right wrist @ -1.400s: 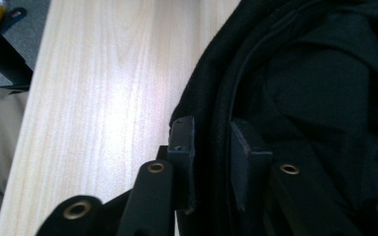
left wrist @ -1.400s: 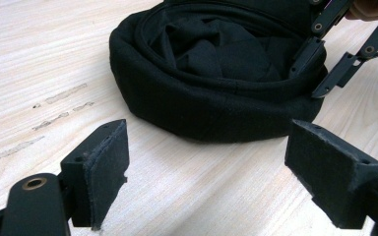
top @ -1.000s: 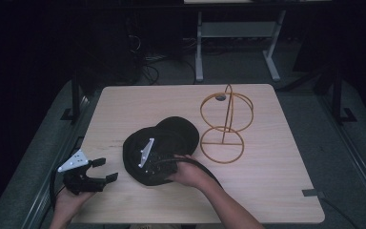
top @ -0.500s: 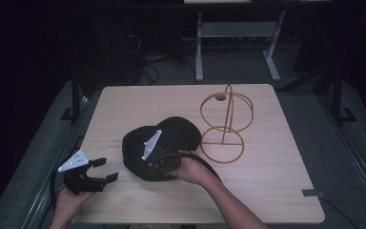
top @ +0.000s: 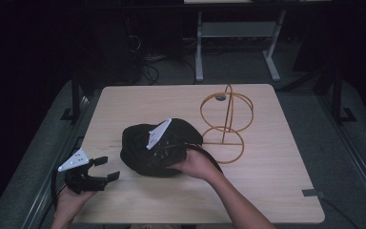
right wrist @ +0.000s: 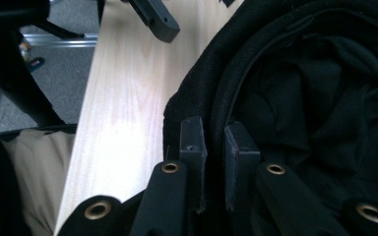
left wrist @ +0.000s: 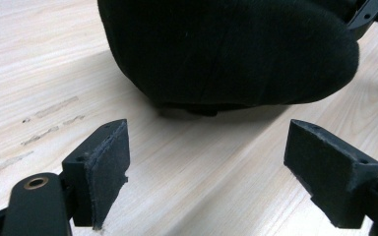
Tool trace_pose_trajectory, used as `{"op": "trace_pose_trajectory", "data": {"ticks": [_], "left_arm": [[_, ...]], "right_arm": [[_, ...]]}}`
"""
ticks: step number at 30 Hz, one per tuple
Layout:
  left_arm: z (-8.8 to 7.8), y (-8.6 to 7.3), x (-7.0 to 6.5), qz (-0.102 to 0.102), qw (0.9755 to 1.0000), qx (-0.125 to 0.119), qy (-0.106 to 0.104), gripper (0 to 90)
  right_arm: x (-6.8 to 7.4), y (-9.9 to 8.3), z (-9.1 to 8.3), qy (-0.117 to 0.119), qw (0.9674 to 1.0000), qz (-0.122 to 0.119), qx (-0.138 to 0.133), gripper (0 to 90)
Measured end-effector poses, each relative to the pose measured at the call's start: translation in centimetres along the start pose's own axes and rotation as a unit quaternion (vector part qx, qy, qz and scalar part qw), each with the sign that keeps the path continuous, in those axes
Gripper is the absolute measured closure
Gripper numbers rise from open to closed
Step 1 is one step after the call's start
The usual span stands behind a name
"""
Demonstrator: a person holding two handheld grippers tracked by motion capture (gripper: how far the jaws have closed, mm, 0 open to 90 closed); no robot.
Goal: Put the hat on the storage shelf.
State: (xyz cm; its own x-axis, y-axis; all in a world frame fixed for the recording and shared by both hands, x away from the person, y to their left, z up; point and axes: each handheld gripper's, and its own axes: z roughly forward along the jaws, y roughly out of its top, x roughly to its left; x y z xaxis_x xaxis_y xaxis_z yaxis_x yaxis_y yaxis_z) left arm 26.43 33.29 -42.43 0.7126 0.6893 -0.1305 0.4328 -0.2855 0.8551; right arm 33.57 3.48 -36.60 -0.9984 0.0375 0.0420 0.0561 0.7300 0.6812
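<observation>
The right tool [right wrist: 211,147] is pinched narrow on the rim of a black cap [top: 159,145]; in the right gripper view its two pads [right wrist: 193,142] stand close together with the cap's edge fabric between them. In the high view the cap sits near the middle of the bench [top: 276,191], slightly toward 7 o'clock of centre, with the right hand [top: 198,164] at the cap's 4 o'clock side.

The left tool [top: 100,169] rests at the bench's 8 o'clock edge with its jaws spread wide and nothing between them; in the left gripper view the cap [left wrist: 226,49] lies just ahead of its pads [left wrist: 106,167], apart from them.

A gold wire stand [top: 225,124] stands at the cap's 2 o'clock, its base ring just beside the cap. Bare bench lies open toward 11 o'clock, along the 6 o'clock edge, and across the 3 to 5 o'clock side.
</observation>
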Motion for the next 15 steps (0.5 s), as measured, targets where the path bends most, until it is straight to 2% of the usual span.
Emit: {"op": "trace_pose_trajectory", "data": {"ticks": [6,10,15], "left_arm": [[0.0,0.4,-0.4,0.005,0.9999,-0.009,-0.003,16.9],[-0.1,1.0,-0.7,0.007,0.9997,-0.022,-0.006,16.8],[-0.1,2.5,-1.4,0.020,0.9988,-0.041,-0.016,16.8]], "right_arm": [[-0.1,0.3,-1.1,0.007,0.9999,0.002,-0.014,80.9],[-0.1,0.5,-2.6,0.011,0.9993,0.011,-0.035,80.9],[0.0,0.9,-4.2,0.007,0.9987,0.008,-0.049,81.0]]}}
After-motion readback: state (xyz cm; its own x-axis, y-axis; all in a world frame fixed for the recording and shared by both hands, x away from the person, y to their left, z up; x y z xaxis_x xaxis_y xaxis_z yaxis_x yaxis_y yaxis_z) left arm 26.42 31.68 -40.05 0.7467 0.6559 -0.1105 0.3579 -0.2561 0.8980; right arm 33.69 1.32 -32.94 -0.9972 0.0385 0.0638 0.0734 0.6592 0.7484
